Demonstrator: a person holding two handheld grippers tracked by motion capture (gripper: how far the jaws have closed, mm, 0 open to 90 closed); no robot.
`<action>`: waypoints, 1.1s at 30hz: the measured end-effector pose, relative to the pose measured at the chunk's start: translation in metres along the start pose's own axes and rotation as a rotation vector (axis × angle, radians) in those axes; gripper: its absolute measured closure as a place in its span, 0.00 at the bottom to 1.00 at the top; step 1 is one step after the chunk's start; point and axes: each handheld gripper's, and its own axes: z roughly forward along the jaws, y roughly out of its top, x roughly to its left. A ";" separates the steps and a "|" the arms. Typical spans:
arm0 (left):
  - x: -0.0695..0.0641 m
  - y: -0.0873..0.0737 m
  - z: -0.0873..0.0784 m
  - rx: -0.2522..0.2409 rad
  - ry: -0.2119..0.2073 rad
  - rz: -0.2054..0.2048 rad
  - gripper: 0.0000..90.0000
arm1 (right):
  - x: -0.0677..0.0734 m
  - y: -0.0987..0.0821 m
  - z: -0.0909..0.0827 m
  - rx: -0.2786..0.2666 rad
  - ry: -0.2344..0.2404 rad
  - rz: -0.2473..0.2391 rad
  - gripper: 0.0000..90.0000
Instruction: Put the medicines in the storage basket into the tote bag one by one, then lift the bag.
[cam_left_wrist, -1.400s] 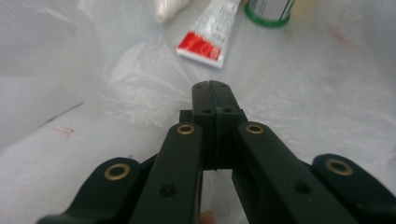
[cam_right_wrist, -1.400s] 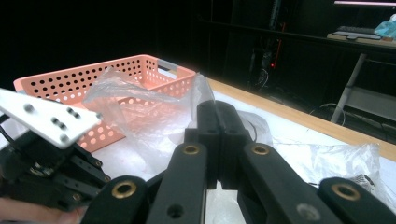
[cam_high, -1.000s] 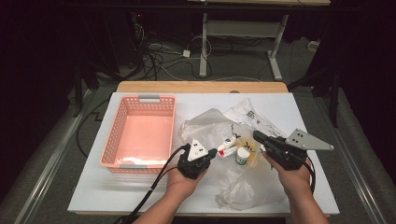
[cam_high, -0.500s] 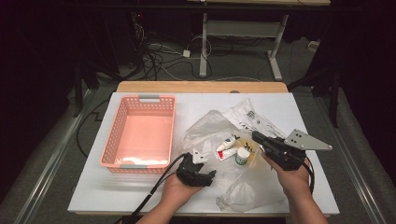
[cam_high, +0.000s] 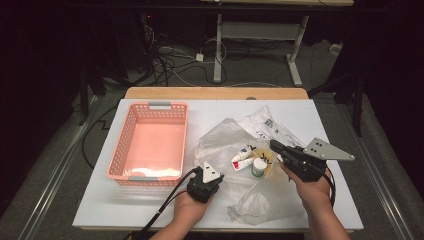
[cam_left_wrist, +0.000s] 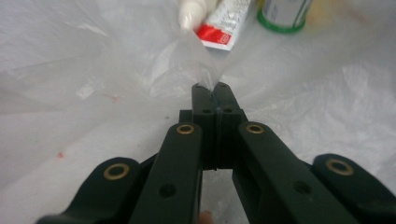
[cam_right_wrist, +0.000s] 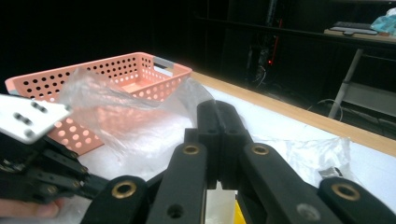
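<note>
A crumpled clear plastic bag (cam_high: 235, 145) lies on the white table (cam_high: 325, 120). Inside it are a white tube with a red end (cam_high: 241, 159) (cam_left_wrist: 215, 23) and a small green-banded bottle (cam_high: 259, 167) (cam_left_wrist: 285, 14). My left gripper (cam_high: 216, 173) (cam_left_wrist: 215, 88) is at the bag's near left side. Its jaws have just been closing and now pinch a fold of the film. My right gripper (cam_high: 273, 145) (cam_right_wrist: 217, 109) is at the bag's right edge. It is shut, and bag film rises from its tips.
A pink perforated basket (cam_high: 150, 145) (cam_right_wrist: 126, 70) stands left of the bag. More clear wrapping with print (cam_high: 267, 125) lies behind the bag. A wooden strip (cam_high: 215, 93) runs along the table's far edge, with dark floor, cables and a desk frame beyond.
My left gripper has drawn back toward the person and lower, from near the tube to the bag's near fold. The right gripper has kept still.
</note>
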 end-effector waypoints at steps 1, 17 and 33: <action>0.001 -0.001 -0.002 -0.017 0.001 -0.008 0.98 | 0.000 0.000 0.000 -0.001 -0.004 0.000 1.00; 0.002 0.047 -0.029 -0.327 0.086 0.010 0.98 | -0.002 -0.001 0.001 -0.047 -0.033 0.010 1.00; -0.006 0.123 -0.057 -0.521 0.095 0.107 0.98 | -0.012 0.026 -0.004 -0.174 -0.116 0.010 1.00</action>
